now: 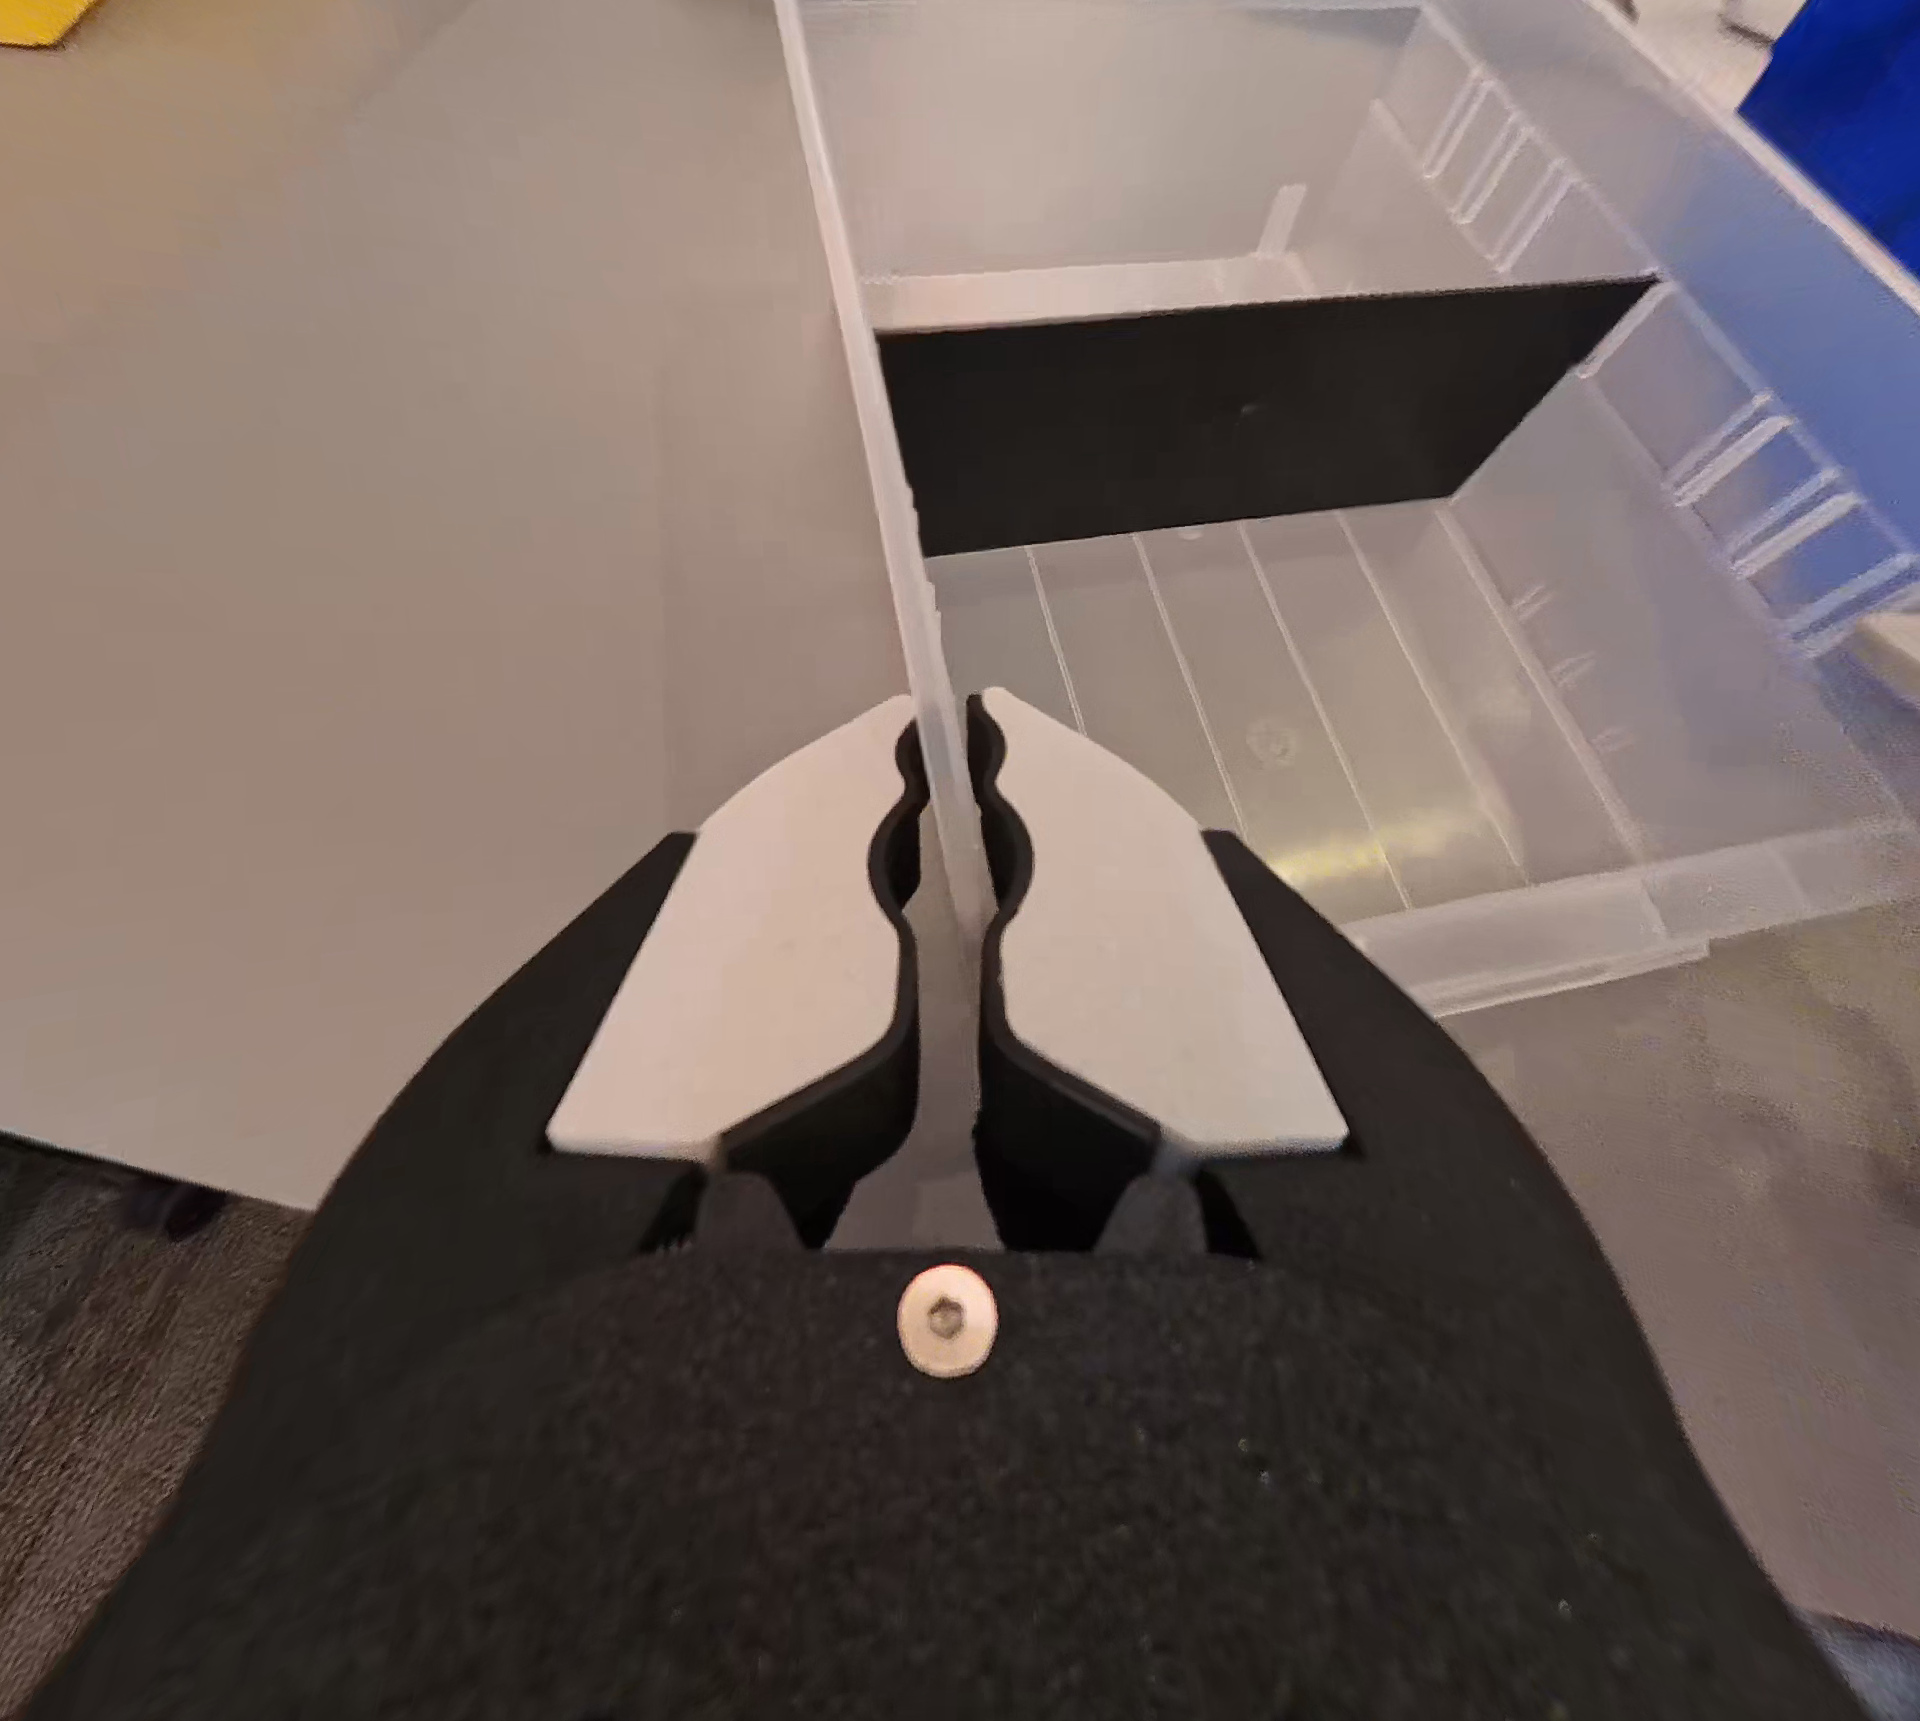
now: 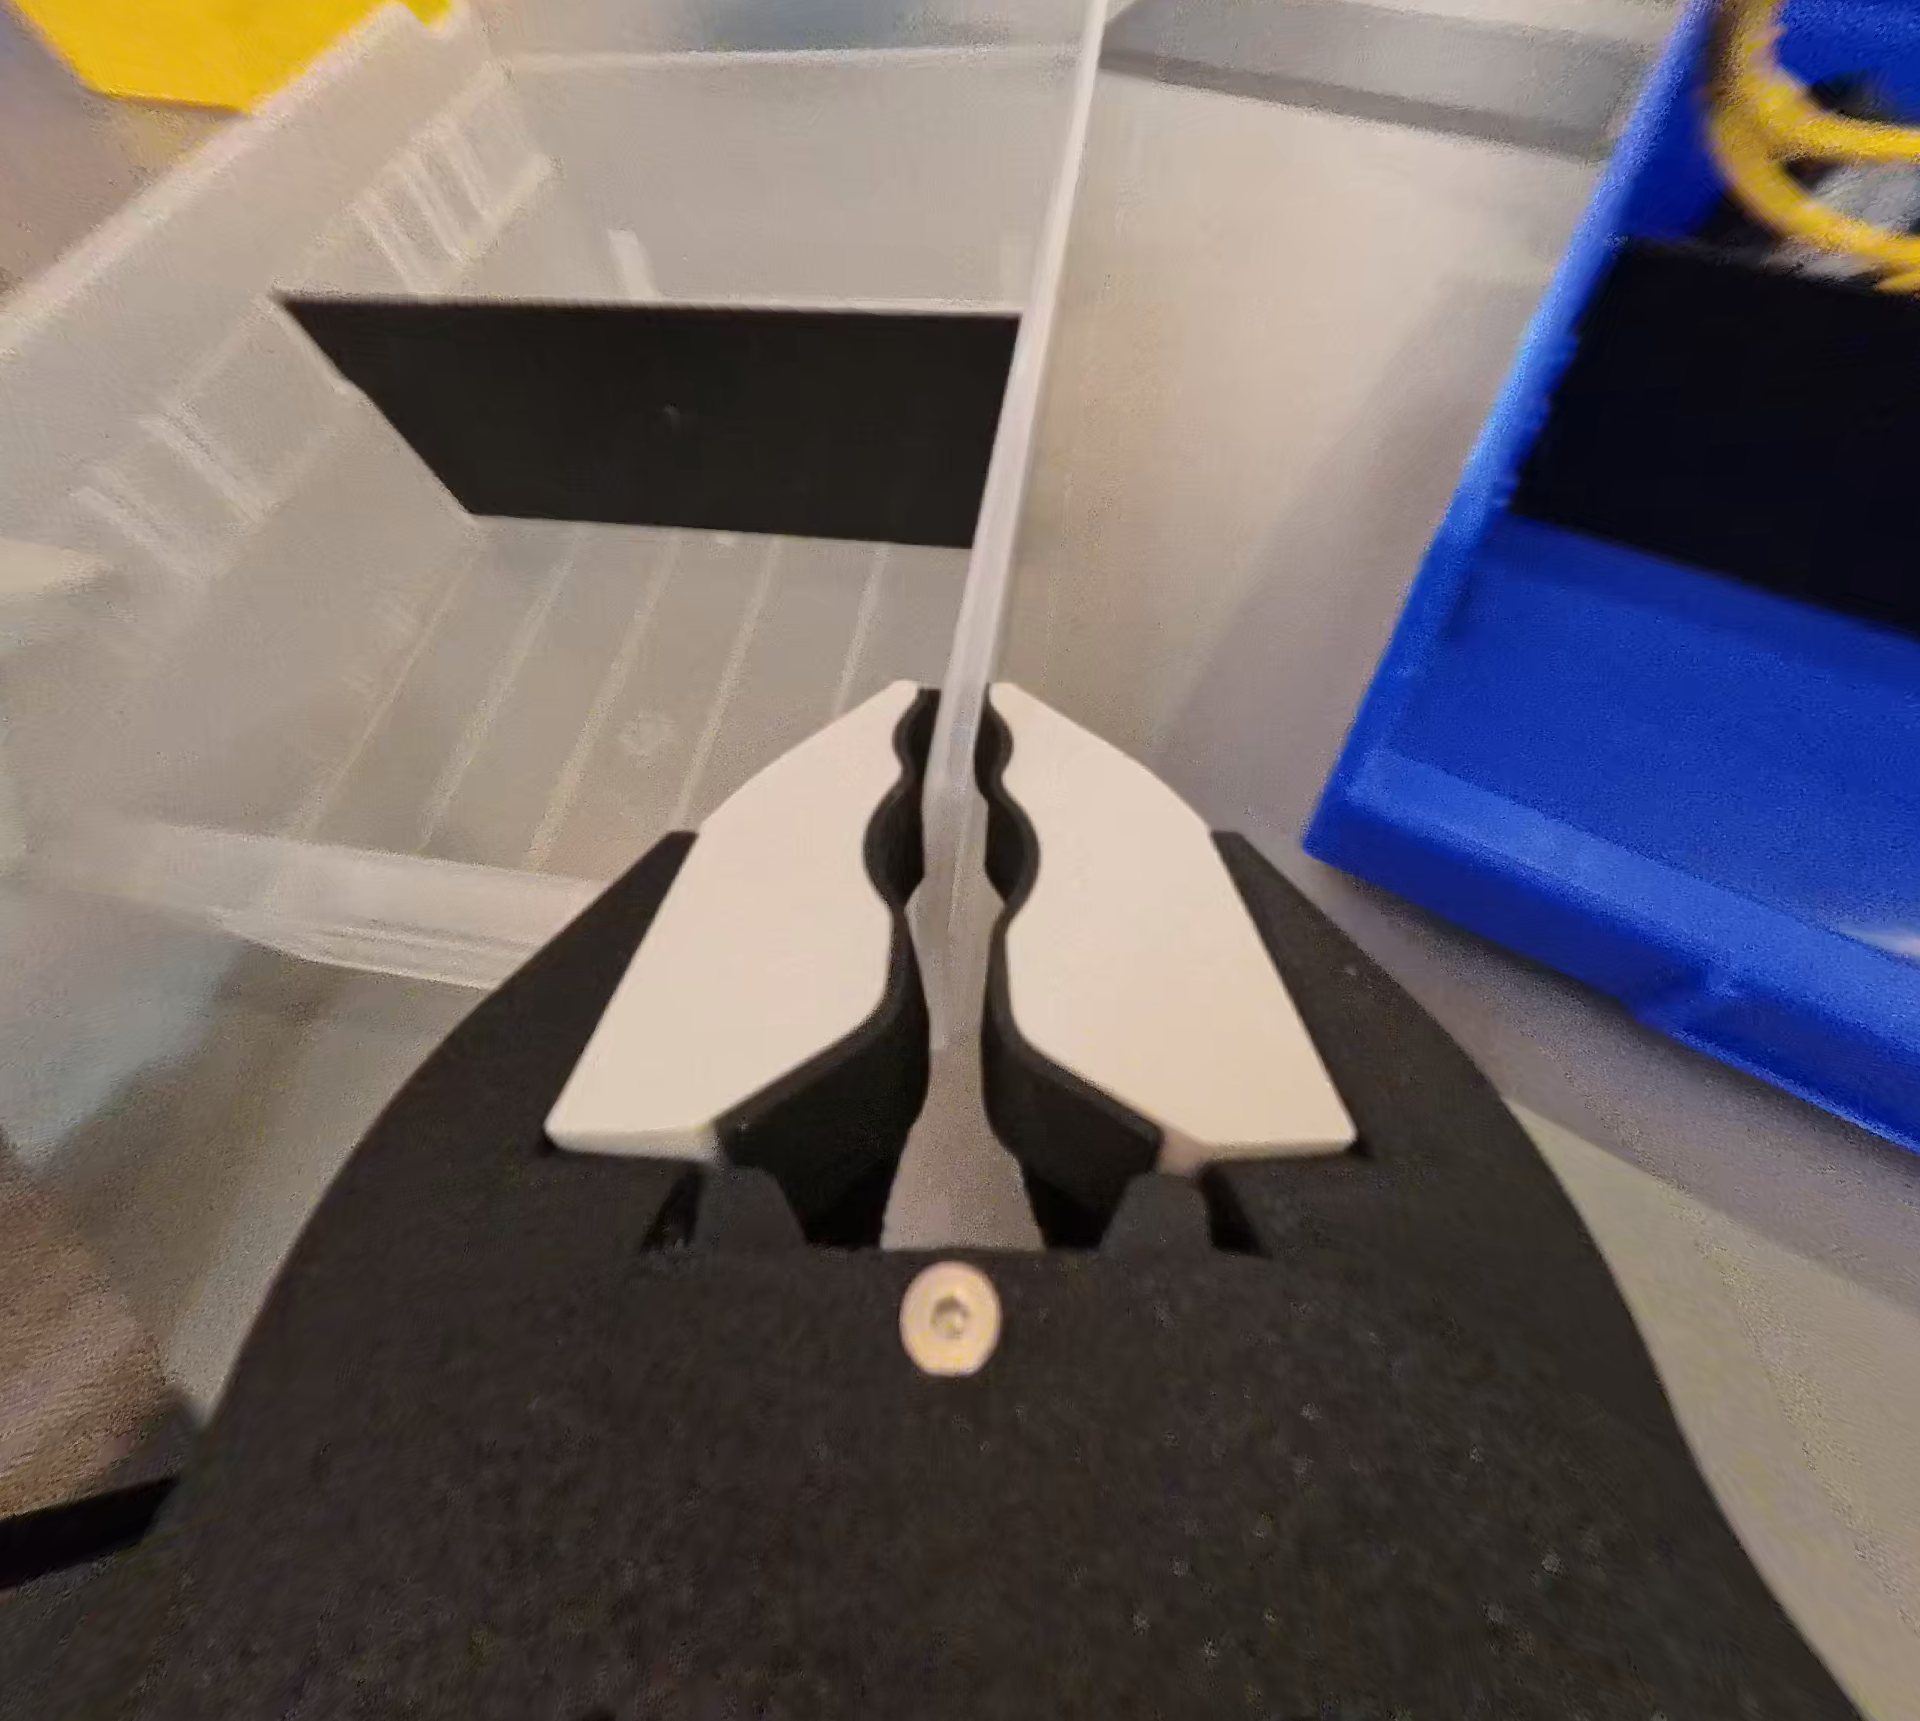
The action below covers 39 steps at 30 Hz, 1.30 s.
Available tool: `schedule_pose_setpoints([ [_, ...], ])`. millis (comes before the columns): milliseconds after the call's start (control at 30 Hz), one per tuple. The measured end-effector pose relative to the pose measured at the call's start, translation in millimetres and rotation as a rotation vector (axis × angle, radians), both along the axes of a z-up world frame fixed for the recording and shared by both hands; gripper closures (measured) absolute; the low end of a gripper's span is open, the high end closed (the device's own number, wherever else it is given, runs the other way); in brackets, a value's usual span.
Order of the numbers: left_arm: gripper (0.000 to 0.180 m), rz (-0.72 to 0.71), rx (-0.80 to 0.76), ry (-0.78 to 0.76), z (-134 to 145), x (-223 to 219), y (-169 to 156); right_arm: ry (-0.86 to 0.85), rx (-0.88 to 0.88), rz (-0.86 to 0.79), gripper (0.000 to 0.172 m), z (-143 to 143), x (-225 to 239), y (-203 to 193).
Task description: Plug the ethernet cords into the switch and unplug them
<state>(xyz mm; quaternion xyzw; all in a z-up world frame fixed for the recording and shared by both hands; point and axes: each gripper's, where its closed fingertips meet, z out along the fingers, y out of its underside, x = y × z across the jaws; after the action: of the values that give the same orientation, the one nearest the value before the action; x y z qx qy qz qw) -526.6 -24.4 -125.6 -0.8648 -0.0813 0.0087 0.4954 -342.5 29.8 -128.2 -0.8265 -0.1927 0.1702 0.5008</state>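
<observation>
On the grey bench (image 1: 416,424), both claws, left claw (image 1: 943,715) and right claw (image 2: 954,705), are clamping the clear bin (image 1: 1143,113) by opposite thin side walls; it looks light, stiff, slippery.

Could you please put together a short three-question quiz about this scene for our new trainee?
1. True or false: the left gripper is clamped on a side wall of the clear plastic bin.
2. Multiple choice: what divides the clear bin into two compartments? A) a black divider B) a yellow sheet C) a blue strap
3. Fill in: the yellow cables lie in the ____ bin.

Key
1. True; its pads press the wall from both sides, and the right gripper clamps the opposite wall.
2. A
3. blue
</observation>
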Motion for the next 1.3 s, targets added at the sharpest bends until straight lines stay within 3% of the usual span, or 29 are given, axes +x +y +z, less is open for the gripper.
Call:
schedule_pose_setpoints([
  [33, 0.174, -0.013, 0.001, 0.006, 0.6, 1.1, -0.6, 0.036, -0.022, 0.007, 0.166, 0.1, -1.8, 1.2],
  [133, 0.175, -0.015, 0.023, 0.007, 7.3, 5.0, -3.6, -0.093, 0.043, 0.012, 0.167, 7.9, 3.4, -2.3],
  [267, 0.175, -0.037, 0.178, 0.094, 64.6, 22.6, -6.7, -0.041, 0.186, -0.004, 0.166, 52.9, 19.8, -9.1],
  [400, 0.175, -0.123, 0.298, 0.166, 118.8, 71.7, -0.7, -0.025, 0.344, -0.05, 0.166, 108.0, 67.2, -13.9],
  [567, 0.176, -0.31, 0.344, 0.114, 150.9, 172.4, 37.7, -0.039, 0.395, -0.214, 0.164, 136.0, 166.8, -22.7],
  [767, 0.173, -0.518, 0.389, 0.165, 172.5, 364.0, 76.6, 0.012, 0.419, -0.506, 0.168, 174.9, 356.3, -5.3],
  [867, 0.172, -0.58, 0.34, 0.127, 157.8, 456.9, 91.9, 0.057, 0.35, -0.635, 0.169, 168.3, 451.2, 1.6],
  [1000, 0.173, -0.583, 0.21, 0.091, 106.9, 536.4, 108.0, 0.025, 0.216, -0.662, 0.169, 120.2, 535.6, 13.8],
  [1167, 0.172, -0.587, 0.045, 0.079, 30.7, 571.8, 113.5, 0.012, 0.019, -0.612, 0.169, 34.7, 575.9, 26.9],
  [1300, 0.17, -0.6, 0.016, 0.013, -2.6, 583.2, 112.8, -0.098, -0.04, -0.614, 0.169, 12.3, 587.4, 31.2],
])
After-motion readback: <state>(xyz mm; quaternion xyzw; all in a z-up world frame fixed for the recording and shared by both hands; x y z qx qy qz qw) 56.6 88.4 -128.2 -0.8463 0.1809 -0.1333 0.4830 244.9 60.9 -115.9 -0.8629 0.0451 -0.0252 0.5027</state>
